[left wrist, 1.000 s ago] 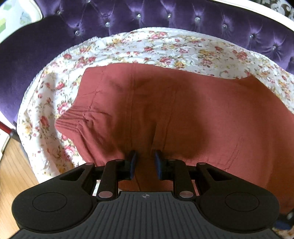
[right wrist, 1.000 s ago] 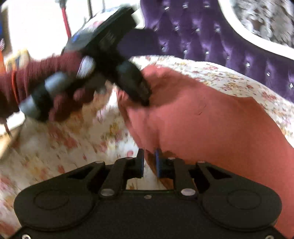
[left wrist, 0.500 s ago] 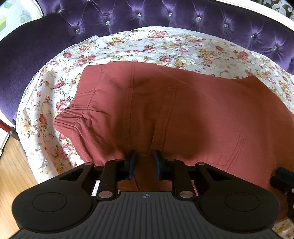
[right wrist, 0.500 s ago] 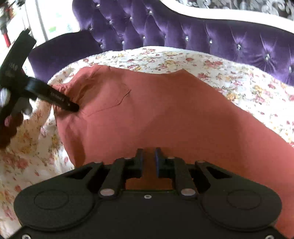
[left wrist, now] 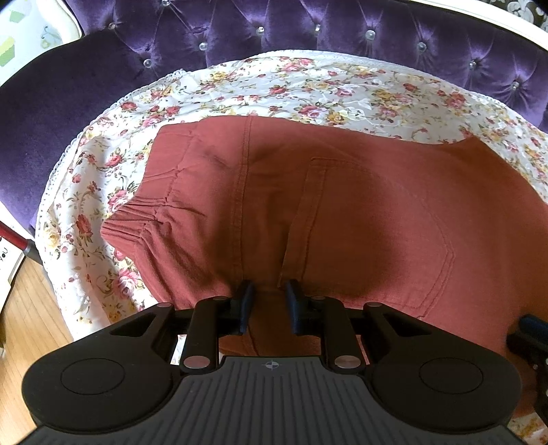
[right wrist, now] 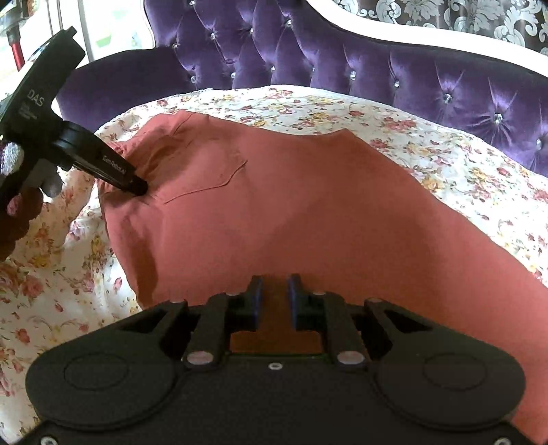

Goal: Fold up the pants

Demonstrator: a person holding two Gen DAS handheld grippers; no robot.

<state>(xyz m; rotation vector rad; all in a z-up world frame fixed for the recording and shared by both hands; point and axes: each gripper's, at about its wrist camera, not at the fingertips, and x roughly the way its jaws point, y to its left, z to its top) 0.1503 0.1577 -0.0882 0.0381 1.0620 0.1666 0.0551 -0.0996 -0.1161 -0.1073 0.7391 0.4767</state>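
Observation:
Rust-red pants (left wrist: 342,205) lie spread on a floral sheet (left wrist: 308,85), waistband to the left, a back pocket (left wrist: 370,232) facing up. My left gripper (left wrist: 268,297) is shut on the pants' near edge by the waistband, and creases run into its fingers. From the right wrist view, the left gripper (right wrist: 138,186) pinches the cloth at the left, with wrinkles around its tip. My right gripper (right wrist: 275,294) is shut on the near edge of the pants (right wrist: 291,212) further along the leg. Its tip (left wrist: 529,337) shows at the lower right of the left wrist view.
The sheet covers a tufted purple sofa (left wrist: 308,30) whose backrest rises behind the pants. Wooden floor (left wrist: 24,308) lies at the lower left. A person's hand in dark red knit (right wrist: 17,212) holds the left gripper. The sheet (right wrist: 445,164) continues to the right.
The right gripper has moved away from the left gripper, rightward along the pants' near edge, and turned. Its tip now shows at the left wrist view's right edge. The left gripper stayed put.

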